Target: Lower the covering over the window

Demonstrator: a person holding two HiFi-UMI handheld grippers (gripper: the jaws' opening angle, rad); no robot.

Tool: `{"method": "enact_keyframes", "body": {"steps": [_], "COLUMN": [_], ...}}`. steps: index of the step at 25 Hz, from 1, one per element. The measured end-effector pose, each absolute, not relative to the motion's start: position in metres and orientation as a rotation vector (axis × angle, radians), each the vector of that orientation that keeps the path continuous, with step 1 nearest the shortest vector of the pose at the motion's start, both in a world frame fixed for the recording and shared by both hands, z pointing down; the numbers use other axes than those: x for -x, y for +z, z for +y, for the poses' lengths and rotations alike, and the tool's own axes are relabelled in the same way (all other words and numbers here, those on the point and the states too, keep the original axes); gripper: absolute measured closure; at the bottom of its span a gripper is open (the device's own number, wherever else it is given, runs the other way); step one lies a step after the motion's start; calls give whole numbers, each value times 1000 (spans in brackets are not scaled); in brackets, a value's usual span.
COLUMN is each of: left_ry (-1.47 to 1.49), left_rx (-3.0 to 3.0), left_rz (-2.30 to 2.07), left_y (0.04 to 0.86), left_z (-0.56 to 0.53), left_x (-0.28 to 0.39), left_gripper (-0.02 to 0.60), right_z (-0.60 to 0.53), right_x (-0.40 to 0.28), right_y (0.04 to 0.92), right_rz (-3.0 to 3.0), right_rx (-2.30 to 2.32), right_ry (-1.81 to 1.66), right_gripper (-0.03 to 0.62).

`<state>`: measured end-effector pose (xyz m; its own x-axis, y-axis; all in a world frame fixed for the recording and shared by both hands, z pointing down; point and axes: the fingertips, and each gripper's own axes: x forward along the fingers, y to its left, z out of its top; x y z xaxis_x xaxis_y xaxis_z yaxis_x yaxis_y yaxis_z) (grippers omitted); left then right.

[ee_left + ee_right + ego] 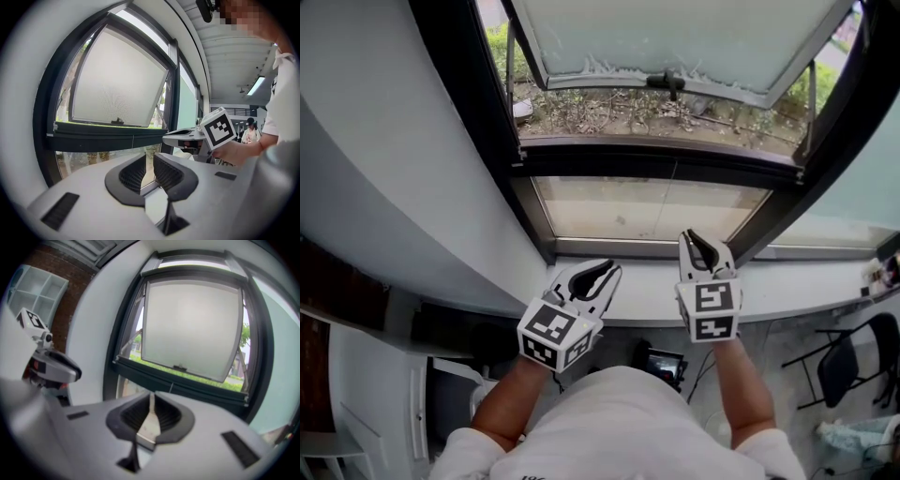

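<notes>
**At the window, we are holding out two empty grippers**

Before the window [661, 164], we are holding both grippers out side by side above the white sill [806, 291]. They are apart from each other and touching nothing. We are holding the left gripper [150, 159] narrow. Its jaws are standing a small gap apart, and only the glass beyond is showing through that gap. We are holding the right gripper [151, 401] narrower, with its jaws leaving just a thin slit and nothing in it. From the head view, both are pointing toward the glass, the left one angling slightly to the right.

The sash [675, 33] is standing tilted outward at its bottom edge, and its frosted pane is filling most of both gripper views. A dark handle [669, 82] is sitting at the middle of its bottom rail. Under the sash, a fixed lower pane [647, 206] is running just behind the sill, and greenery is showing outside through the opening. We cannot make out the covering in any view. A black chair [853, 361] is standing on the floor below the sill, to our right.
</notes>
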<state>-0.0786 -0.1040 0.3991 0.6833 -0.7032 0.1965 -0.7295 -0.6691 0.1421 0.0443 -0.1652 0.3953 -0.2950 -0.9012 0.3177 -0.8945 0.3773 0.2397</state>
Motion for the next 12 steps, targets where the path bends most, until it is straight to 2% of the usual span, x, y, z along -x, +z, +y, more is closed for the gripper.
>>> {"method": "enact_keyframes", "body": {"steps": [12], "left_ry": [199], "left_rx": [-2719], "left_rz": [-1093], "left_y": [401], "left_z": [-64], "left_x": [88], "left_gripper": [517], "right_z": [-111], "right_x": [-36], "right_y": [402], "right_rz": [-2210], "right_rx": [-1605], "right_ry": [-8], "right_gripper": [553]}}
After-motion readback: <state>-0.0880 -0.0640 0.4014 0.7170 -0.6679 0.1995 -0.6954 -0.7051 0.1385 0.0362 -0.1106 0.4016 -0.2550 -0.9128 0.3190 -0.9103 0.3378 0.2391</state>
